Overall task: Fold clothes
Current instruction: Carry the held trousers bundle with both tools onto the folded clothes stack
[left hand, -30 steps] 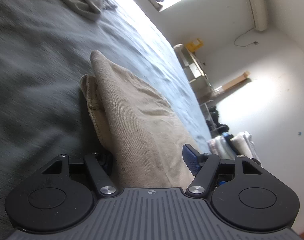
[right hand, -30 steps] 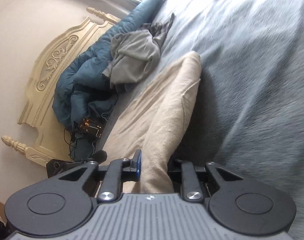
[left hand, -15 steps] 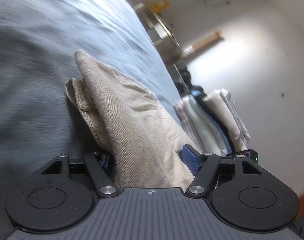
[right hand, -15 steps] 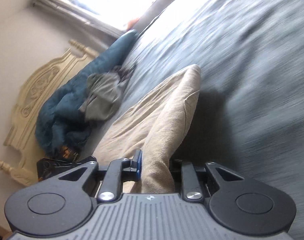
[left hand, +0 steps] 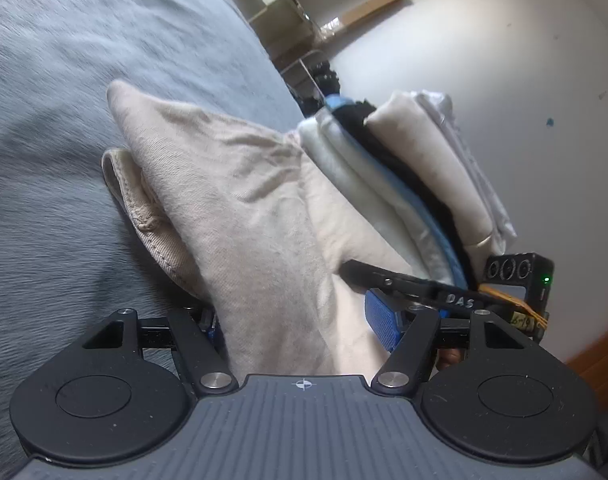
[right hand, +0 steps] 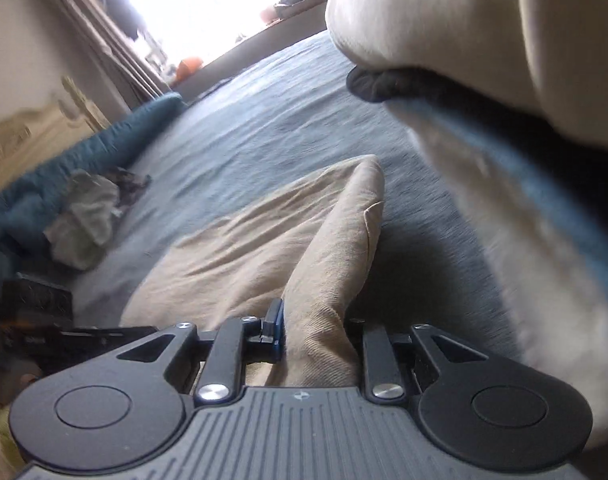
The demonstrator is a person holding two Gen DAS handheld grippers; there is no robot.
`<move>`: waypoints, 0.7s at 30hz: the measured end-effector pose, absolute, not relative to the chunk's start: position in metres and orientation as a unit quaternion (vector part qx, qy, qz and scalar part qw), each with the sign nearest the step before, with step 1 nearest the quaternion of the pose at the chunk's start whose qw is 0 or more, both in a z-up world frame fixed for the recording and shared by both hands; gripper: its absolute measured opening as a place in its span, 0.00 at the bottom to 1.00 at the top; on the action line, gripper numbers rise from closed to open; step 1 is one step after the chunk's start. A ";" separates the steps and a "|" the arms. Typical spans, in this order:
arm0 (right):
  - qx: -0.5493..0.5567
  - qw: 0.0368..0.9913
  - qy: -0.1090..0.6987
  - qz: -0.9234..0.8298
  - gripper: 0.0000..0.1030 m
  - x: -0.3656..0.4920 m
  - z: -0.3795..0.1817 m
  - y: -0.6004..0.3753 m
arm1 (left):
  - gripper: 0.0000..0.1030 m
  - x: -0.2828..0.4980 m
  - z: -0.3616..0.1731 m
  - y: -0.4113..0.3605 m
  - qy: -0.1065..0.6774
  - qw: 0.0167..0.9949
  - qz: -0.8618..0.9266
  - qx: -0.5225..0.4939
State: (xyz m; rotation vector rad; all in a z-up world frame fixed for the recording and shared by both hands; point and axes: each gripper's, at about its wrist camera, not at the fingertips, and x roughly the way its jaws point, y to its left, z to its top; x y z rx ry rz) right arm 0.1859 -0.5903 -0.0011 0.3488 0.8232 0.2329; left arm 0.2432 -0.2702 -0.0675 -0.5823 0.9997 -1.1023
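A folded beige garment (left hand: pixel 243 208) is held between both grippers above the grey-blue bedspread (left hand: pixel 63 80). My left gripper (left hand: pixel 295 320) is shut on one end of it; the cloth fills the gap between the blue pads. My right gripper (right hand: pixel 316 332) is shut on the other end of the beige garment (right hand: pixel 304 240). A stack of folded clothes (left hand: pixel 416 184), white, blue, black and cream, lies just beyond the garment. In the right wrist view this stack (right hand: pixel 504 100) looms close at the upper right. The right gripper's body (left hand: pixel 504 280) shows at the left view's right side.
A teal duvet (right hand: pixel 83 160) and a crumpled grey garment (right hand: pixel 83 224) lie near the cream headboard (right hand: pixel 19 136). A bright window (right hand: pixel 223 4) is beyond the bed. Shelving (left hand: pixel 271 8) and a white wall (left hand: pixel 504 60) stand past the bed's edge.
Both grippers have carried the beige garment across the bed toward the stack of folded clothes, which now sits right beside it. Both grips are unchanged.
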 end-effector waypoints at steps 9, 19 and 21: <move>0.025 0.923 0.383 0.028 0.56 0.169 -0.013 -0.549 | 0.68 0.238 -0.068 -0.255 0.449 0.704 -0.487 -0.255; -0.084 0.961 0.262 -0.038 0.56 0.094 0.024 -0.505 | 0.69 0.222 -0.010 -0.237 0.349 0.798 -0.462 -0.168; -0.051 0.967 0.249 -0.006 0.49 0.079 0.033 -0.497 | 0.69 0.221 -0.001 -0.252 0.326 0.815 -0.462 -0.125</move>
